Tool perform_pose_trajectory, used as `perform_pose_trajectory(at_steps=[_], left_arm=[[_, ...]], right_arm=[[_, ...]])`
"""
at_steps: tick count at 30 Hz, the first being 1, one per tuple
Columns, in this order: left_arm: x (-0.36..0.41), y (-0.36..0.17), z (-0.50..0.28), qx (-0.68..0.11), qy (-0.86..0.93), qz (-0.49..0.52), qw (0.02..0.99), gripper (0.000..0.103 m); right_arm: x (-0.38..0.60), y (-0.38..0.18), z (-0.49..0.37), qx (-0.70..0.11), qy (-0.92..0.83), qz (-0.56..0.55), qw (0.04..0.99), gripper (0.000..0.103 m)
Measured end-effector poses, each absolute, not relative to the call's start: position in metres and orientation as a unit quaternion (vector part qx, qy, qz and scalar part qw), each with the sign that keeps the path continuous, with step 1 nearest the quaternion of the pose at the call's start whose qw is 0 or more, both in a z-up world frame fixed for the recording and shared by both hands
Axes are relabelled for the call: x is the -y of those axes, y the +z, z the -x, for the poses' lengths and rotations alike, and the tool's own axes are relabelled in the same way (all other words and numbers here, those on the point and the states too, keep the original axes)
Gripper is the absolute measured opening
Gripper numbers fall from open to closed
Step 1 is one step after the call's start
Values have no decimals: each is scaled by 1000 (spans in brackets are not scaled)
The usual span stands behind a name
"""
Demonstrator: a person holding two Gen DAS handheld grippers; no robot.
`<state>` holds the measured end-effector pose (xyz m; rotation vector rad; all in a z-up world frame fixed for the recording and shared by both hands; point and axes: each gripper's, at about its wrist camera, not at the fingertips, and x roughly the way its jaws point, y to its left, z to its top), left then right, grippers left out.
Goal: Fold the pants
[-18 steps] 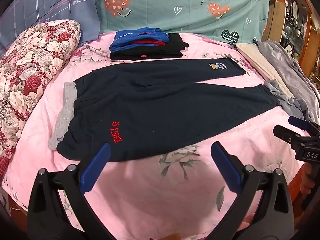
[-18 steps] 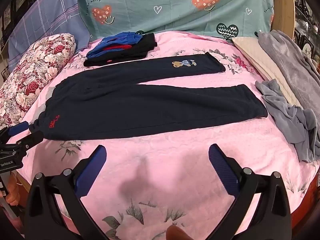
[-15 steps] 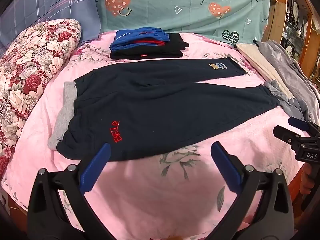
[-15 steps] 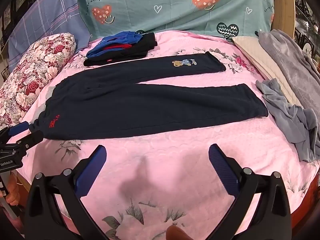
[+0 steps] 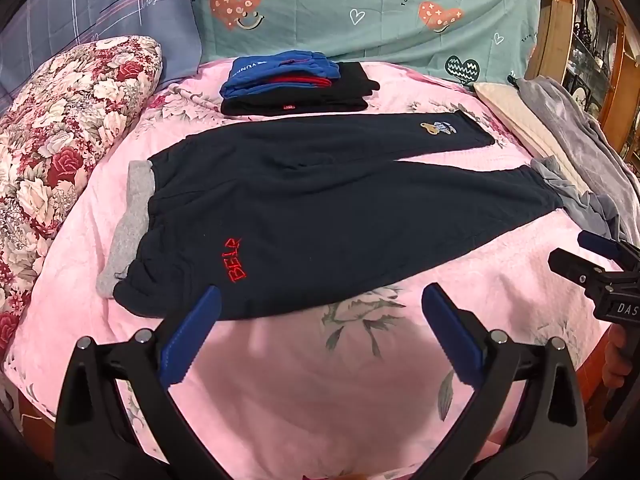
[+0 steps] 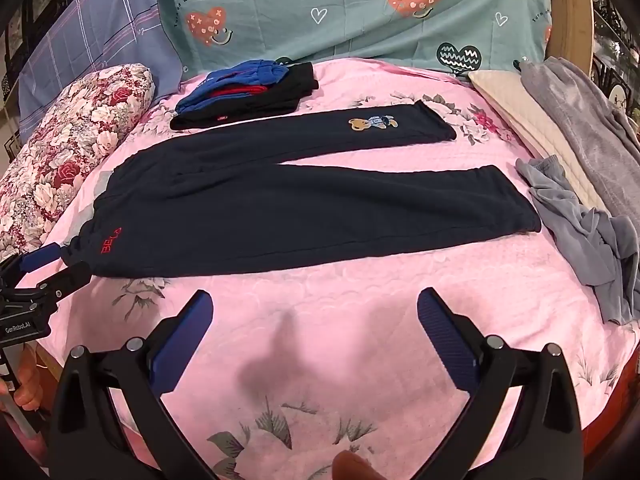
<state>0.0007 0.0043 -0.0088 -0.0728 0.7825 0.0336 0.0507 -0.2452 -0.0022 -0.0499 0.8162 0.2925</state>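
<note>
One pair of navy sweatpants (image 5: 320, 216) is laid flat and unfolded on the pink floral bedspread (image 5: 320, 380), waist to the left, with "BEAR" stitched in red near the waistband and a bear patch on the far leg. Both the left gripper (image 5: 320, 316) and the right gripper (image 6: 316, 320) are held with jaws spread wide, nothing gripped. "Turn off worry" is printed on the teal pillowcase (image 6: 360, 8), and "GenRoboLAI" is read on the left gripper's body.

Left gripper (image 5: 320, 324) jaws spread wide, blue pads (image 5: 192, 340) apart, nothing between them, pointing forward and down. Right gripper (image 6: 314, 326) same: jaws wide, nothing held. Right gripper sits at the left one's right side, level.
</note>
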Motion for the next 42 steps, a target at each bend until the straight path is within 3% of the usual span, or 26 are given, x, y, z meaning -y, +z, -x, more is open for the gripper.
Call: perform_pose_trajectory(at_steps=[42], left_arm=[[-2,-8,-2,-387,16,32,921,101]], right_arm=[[242,-7,-51,-403,148,26,903,102]])
